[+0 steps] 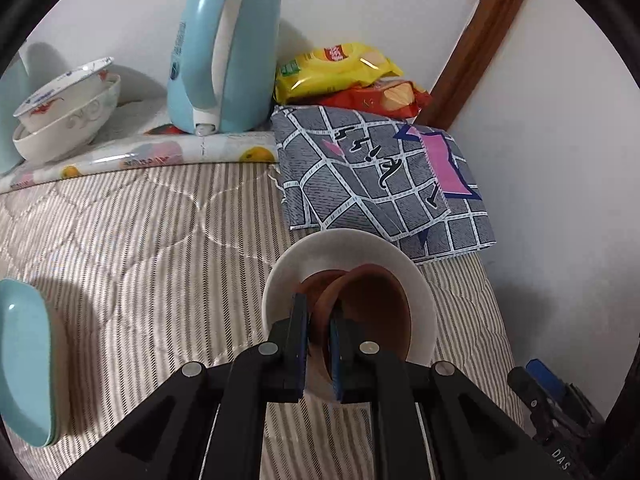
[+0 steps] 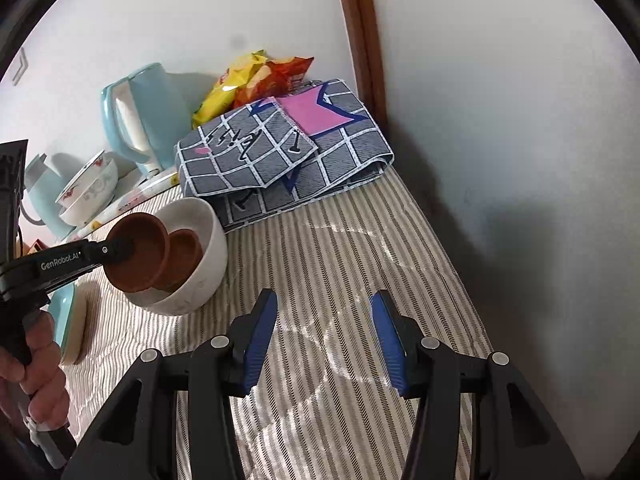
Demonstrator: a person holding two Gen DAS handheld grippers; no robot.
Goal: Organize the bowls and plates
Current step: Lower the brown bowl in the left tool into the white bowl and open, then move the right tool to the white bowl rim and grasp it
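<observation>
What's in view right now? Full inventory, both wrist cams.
brown dish: 1, brown, gripped by its rim above the white bowl
second brown dish: 1, brown, inside the white bowl
white bowl: 1, white, on the striped quilt
patterned bowls: 2 nested, white, far left
kettle: 1, light blue, by the wall
snack packs: 2, yellow and red, behind the folded cloth
blue dishes: stacked, near left edge
left tongs: shut on brown dish
right tongs: open, empty
hand: holds left tool

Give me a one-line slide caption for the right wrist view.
Left gripper lowers a brown dish into a white bowl; open right gripper waits above striped bedding.
</observation>
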